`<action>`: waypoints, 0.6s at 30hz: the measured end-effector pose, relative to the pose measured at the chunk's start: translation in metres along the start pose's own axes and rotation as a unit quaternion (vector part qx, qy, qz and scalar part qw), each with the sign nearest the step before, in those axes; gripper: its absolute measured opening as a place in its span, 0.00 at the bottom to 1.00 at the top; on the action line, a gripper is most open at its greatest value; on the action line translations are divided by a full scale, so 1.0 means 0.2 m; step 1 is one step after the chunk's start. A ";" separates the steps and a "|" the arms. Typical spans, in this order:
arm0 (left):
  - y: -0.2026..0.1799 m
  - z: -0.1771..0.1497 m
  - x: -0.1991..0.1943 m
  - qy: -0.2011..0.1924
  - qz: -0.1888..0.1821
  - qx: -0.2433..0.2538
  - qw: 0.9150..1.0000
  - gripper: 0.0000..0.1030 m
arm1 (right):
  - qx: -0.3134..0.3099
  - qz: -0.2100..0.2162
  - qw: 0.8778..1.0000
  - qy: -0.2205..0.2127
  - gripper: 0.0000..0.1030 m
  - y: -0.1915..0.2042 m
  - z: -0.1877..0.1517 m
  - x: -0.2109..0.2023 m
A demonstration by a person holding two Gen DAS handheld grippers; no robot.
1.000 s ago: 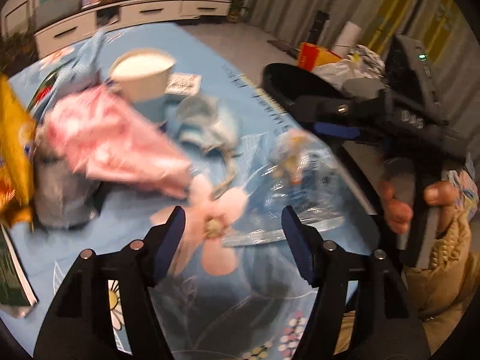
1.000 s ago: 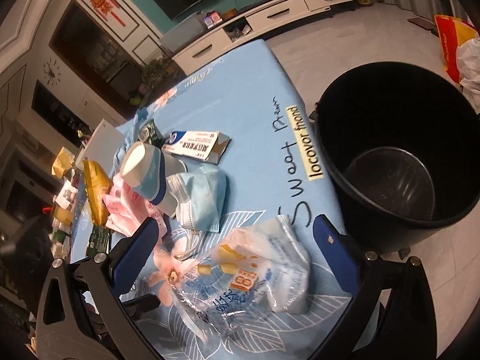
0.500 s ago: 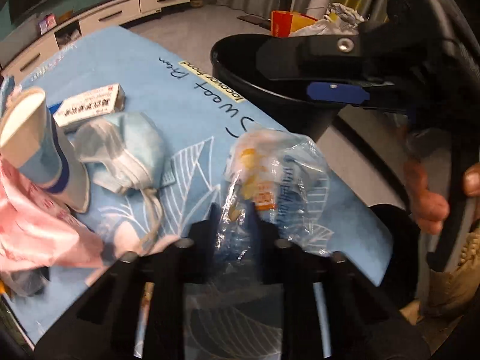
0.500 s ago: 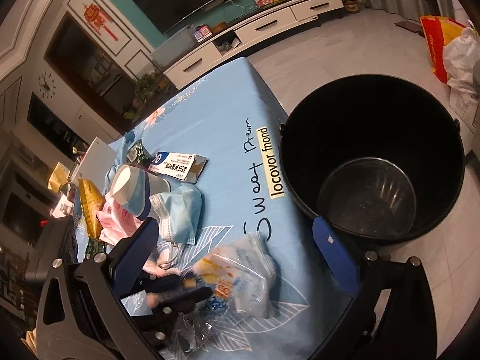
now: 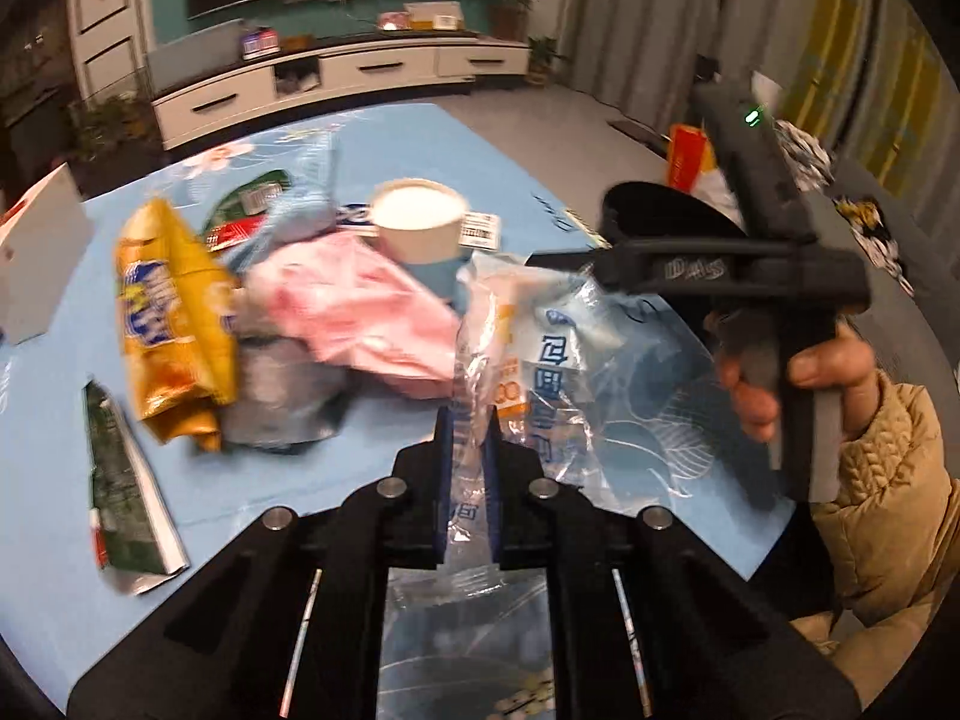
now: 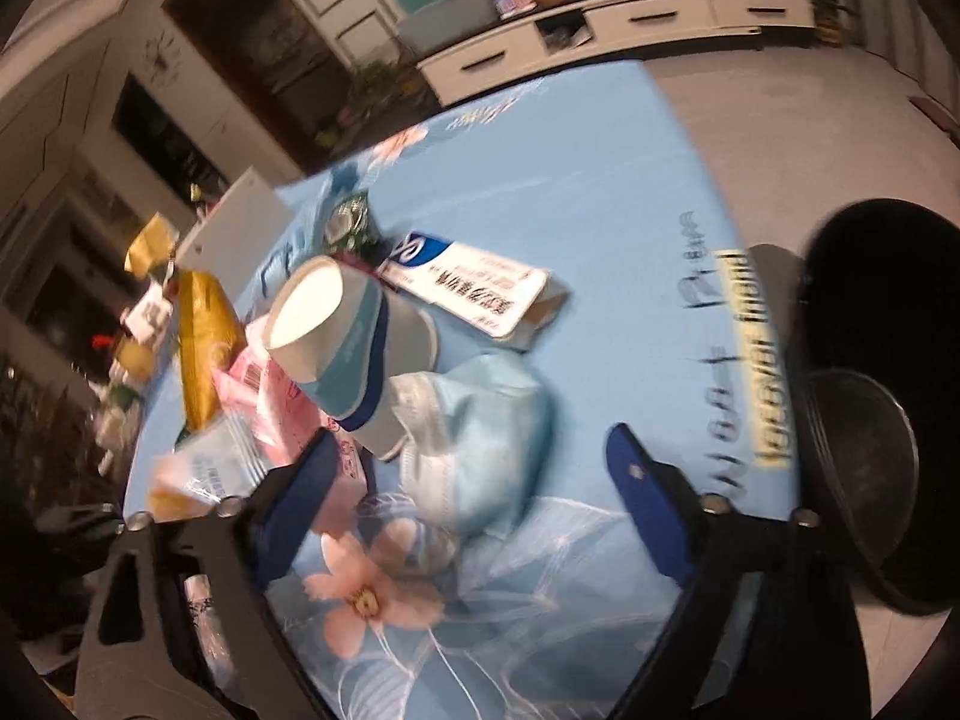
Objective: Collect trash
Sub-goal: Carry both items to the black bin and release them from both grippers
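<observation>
In the left wrist view, the left gripper (image 5: 467,429) is clamped on a clear plastic bag (image 5: 540,354) with blue lettering and an orange patch; the bag is pinched between the blue pads and spreads up and to the right of them, above the blue floral tablecloth (image 5: 54,540). Left of it lie a crumpled pink wrapper (image 5: 354,306), a silver foil packet (image 5: 282,396), a yellow snack bag (image 5: 171,318) and, nearer, a green and silver wrapper (image 5: 123,516). A paper cup (image 5: 420,228) stands behind the pink wrapper. At the right, the person's right hand (image 5: 798,378) grips the handle of the right gripper, and a black trash bucket (image 5: 654,216) shows behind it. In the right wrist view, the right gripper (image 6: 468,516) is spread wide and holds nothing, poised over a light blue face mask (image 6: 486,444) on the tablecloth. The cup (image 6: 336,348) lies tilted just left of the mask, with a medicine box (image 6: 474,288) behind it. The bucket (image 6: 864,468) sits at the right edge of the table, and the bag (image 6: 204,468) appears at the near left.
</observation>
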State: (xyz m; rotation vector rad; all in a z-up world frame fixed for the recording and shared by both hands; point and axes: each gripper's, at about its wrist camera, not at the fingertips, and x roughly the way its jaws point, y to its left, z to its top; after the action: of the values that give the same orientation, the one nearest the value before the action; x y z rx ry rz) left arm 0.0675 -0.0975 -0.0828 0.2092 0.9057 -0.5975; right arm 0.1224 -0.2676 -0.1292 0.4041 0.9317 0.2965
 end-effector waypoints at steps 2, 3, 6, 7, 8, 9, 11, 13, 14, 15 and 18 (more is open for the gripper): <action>0.03 -0.02 -0.02 0.000 0.004 -0.008 1.000 0.10 | -0.008 -0.011 1.000 0.011 0.67 0.02 0.01 0.06; 0.04 -0.03 -0.05 0.001 0.004 -0.012 1.000 0.10 | -0.014 -0.011 1.000 0.014 0.56 0.03 0.01 0.07; 0.08 -0.06 -0.08 0.004 0.003 -0.020 1.000 0.10 | -0.026 -0.022 0.999 0.021 0.22 0.04 0.00 0.08; 0.08 -0.06 -0.09 0.004 0.001 -0.022 1.000 0.10 | -0.027 -0.025 0.999 0.017 0.16 0.03 -0.01 0.07; 0.07 -0.05 -0.09 0.002 0.000 -0.023 1.000 0.10 | -0.024 -0.026 0.999 0.008 0.13 0.02 -0.02 0.04; 0.05 -0.05 -0.09 -0.001 -0.001 -0.022 1.000 0.10 | -0.022 -0.026 0.999 0.000 0.11 0.02 -0.02 0.00; 0.03 -0.01 -0.12 -0.009 -0.005 -0.019 1.000 0.10 | -0.012 -0.032 0.999 -0.025 0.10 -0.02 -0.04 -0.11; -0.01 0.04 -0.13 -0.020 -0.010 -0.012 1.000 0.10 | 0.001 -0.041 0.998 -0.047 0.10 -0.07 -0.06 -0.21; -0.03 0.07 -0.13 -0.024 -0.011 -0.008 1.000 0.10 | 0.013 -0.052 0.996 -0.065 0.10 -0.11 -0.07 -0.29; -0.07 0.11 -0.12 -0.029 -0.012 0.000 1.000 0.10 | 0.022 -0.065 0.994 -0.081 0.10 -0.15 -0.07 -0.35; -0.19 0.23 -0.05 -0.037 -0.016 0.022 0.999 0.11 | 0.043 -0.112 0.985 -0.120 0.10 -0.27 -0.08 -0.52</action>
State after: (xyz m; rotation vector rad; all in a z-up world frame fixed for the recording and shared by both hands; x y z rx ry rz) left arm 0.0719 -0.1434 -0.0434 0.2113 0.8267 -0.6523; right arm 0.0537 -0.3544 -0.0885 0.4001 0.7458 0.0004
